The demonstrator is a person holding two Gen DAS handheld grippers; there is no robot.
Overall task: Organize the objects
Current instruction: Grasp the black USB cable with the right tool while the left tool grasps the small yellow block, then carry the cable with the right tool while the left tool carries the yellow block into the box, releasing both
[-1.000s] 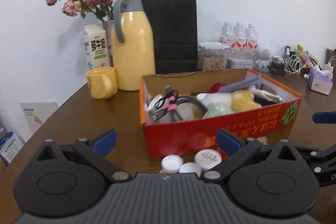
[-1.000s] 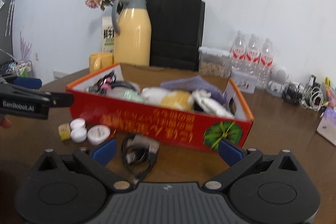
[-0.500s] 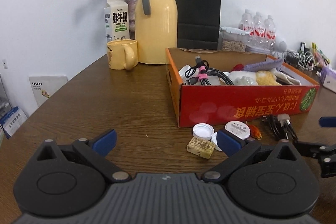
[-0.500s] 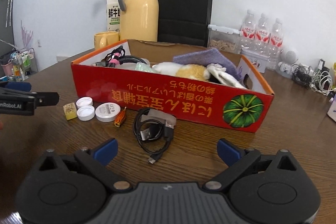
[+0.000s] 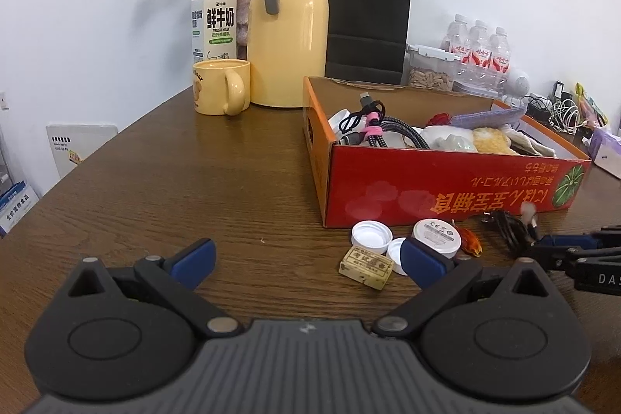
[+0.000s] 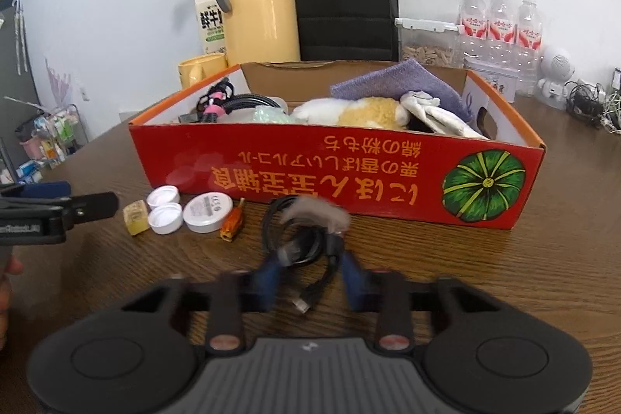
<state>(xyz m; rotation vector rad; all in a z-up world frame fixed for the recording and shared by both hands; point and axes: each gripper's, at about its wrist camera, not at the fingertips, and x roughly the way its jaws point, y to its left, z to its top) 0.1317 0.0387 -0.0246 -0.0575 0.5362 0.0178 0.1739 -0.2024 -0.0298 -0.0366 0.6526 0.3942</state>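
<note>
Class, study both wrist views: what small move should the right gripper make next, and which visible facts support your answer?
Probably finish closing the right gripper on the coiled black cable. Its jaws, blurred, have narrowed around the coil's near loops, which lie on the brown wooden table outside the red cardboard box. The left gripper is open and holds nothing.

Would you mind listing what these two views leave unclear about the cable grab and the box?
- Right tongs: right wrist view, motion blur; whether they grip the cable cannot be told.
- Cable, left wrist view: mostly hidden behind the right tongs.
- Box contents: near wall hides the lower layer in both views.
- Disc label: too small to read.
</note>
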